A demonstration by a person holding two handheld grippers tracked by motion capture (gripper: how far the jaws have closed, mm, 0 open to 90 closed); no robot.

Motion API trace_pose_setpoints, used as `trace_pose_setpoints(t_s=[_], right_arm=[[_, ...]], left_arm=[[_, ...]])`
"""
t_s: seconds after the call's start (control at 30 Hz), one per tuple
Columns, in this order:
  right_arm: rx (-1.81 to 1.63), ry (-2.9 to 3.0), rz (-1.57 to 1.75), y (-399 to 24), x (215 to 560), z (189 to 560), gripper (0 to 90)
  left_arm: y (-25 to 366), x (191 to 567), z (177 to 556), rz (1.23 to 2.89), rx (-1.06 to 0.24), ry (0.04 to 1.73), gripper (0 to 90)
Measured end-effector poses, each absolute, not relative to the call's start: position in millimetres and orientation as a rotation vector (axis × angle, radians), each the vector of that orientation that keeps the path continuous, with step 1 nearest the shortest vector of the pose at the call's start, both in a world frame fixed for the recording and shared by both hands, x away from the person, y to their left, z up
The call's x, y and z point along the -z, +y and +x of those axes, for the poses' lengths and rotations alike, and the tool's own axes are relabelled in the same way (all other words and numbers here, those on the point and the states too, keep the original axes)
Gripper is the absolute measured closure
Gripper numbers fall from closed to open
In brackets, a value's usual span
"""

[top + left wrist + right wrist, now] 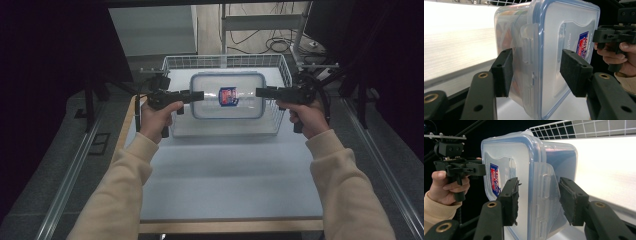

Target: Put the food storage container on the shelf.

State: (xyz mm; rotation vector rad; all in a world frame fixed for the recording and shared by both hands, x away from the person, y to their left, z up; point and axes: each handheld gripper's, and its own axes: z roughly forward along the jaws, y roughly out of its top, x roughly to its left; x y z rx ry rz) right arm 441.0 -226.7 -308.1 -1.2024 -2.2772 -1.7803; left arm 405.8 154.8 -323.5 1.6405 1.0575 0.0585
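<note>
The clear rectangular plastic container with a blue-rimmed lid is rigid, smooth and probably light — slick walls, so the end latches are the sensible hold. It hangs above the white wire basket at the counter's twelve o'clock. The left tool pinches its nine o'clock end, the right tool its three o'clock end — both clamped across lid and wall.

Red and blue label on container lid, print unreadable
</note>
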Motion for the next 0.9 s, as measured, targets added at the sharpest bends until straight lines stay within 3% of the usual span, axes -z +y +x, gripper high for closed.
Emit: trace_pose_setpoints(t_s=[0.33,0.9], right_arm=[[1.770,-2.246,-1.220,-223,295,472,51.6],[1.733,-2.197,-1.296,-226,295,507,51.8]], left_arm=[[159,305,438,1.658,-0.063,1.066,45.3],[157,310,476,1.620,0.001,1.102,45.3]])
